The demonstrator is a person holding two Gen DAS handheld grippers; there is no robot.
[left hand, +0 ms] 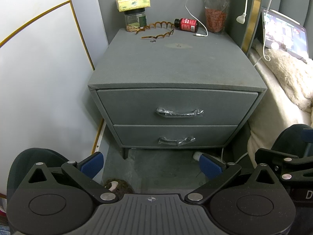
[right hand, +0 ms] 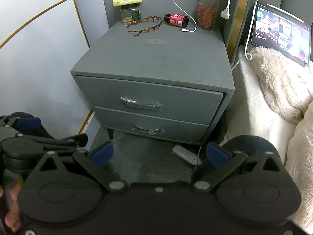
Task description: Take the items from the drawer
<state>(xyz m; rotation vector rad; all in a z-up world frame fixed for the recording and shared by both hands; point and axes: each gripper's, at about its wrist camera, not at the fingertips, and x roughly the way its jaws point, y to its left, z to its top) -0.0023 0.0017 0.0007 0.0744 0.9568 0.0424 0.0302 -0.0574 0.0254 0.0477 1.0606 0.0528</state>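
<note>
both drawers are shut, so whatever lies inside is hidden. the top drawer (left hand: 177,106) and bottom drawer (left hand: 176,136) of the grey nightstand (left hand: 176,66) each carry one handle in crinkled plastic wrap. the left gripper (left hand: 151,165) hangs in front of the nightstand, low, its two blue pads spread wide with nothing between them; the right gripper (right hand: 159,153) is likewise spread and empty, and well short of either handle.

on top, at the back: one tissue box (left hand: 133,2) sitting on one jar (left hand: 136,20), two wavy brown headbands (left hand: 156,29), one red bottle (left hand: 186,25) lying on its side (its label too small to read), one pouch (left hand: 215,12) of red bits, one white cable (left hand: 195,9). a tablet (right hand: 281,33) on the bed is cut off at the frame edge, its screen text illegible.
</note>
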